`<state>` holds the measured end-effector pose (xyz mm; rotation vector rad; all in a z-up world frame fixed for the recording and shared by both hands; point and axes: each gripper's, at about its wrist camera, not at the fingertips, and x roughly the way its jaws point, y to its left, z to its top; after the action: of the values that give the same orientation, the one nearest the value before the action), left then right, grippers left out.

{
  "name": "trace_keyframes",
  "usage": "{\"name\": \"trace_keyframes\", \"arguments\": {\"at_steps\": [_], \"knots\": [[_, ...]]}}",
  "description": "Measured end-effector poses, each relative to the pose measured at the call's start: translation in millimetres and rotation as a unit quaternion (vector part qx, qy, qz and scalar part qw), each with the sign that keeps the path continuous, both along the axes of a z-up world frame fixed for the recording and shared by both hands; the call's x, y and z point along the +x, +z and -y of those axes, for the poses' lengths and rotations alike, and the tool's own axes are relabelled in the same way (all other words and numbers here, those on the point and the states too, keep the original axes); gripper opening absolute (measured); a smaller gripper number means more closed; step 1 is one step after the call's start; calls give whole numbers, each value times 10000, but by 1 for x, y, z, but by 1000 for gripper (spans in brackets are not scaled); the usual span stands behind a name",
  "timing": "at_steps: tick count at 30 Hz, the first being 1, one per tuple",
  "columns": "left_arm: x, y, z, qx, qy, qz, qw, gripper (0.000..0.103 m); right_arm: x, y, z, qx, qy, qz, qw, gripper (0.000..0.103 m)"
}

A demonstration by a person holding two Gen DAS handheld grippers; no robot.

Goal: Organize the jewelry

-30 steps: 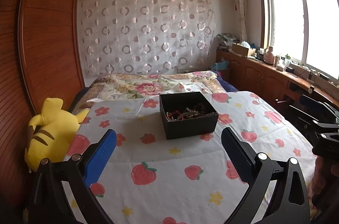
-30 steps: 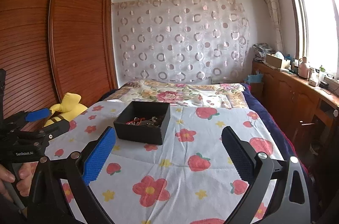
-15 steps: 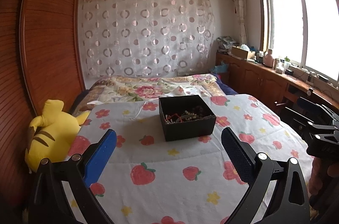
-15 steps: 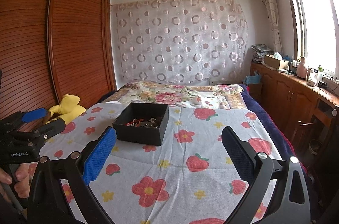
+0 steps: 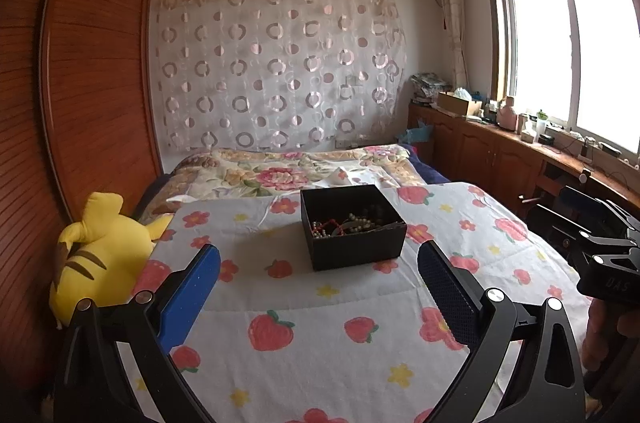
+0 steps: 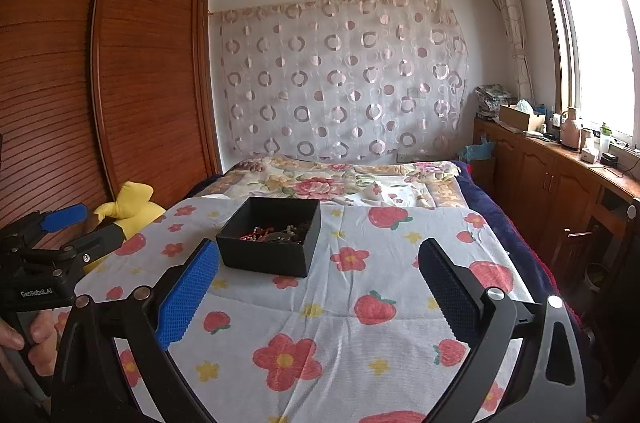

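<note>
Jewelry tangled, pieces indistinct, in box.

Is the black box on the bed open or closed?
Open. The black box has no lid on it, and beaded jewelry is visible inside.

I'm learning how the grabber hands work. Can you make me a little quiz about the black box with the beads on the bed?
1. True or false: the black box has a lid on it.
2. What is inside the box? A) beaded jewelry B) socks C) coins
3. Fill in: the left gripper and right gripper are both ____ and hold nothing.

Key
1. False. The box sits open on the strawberry sheet.
2. A. Beads, some red, lie tangled in it.
3. Open. The jaws stand wide apart, short of the box.
</note>
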<state>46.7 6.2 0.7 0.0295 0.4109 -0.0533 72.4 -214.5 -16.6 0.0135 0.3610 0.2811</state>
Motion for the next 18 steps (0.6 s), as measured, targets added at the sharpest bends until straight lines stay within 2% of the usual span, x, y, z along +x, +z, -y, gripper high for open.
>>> {"name": "trace_keyframes", "arguments": {"at_steps": [18], "knots": [[-1,4,1,-16,-20,6,10000,95,2,0,-2,12,-11,13,10000,101]]}}
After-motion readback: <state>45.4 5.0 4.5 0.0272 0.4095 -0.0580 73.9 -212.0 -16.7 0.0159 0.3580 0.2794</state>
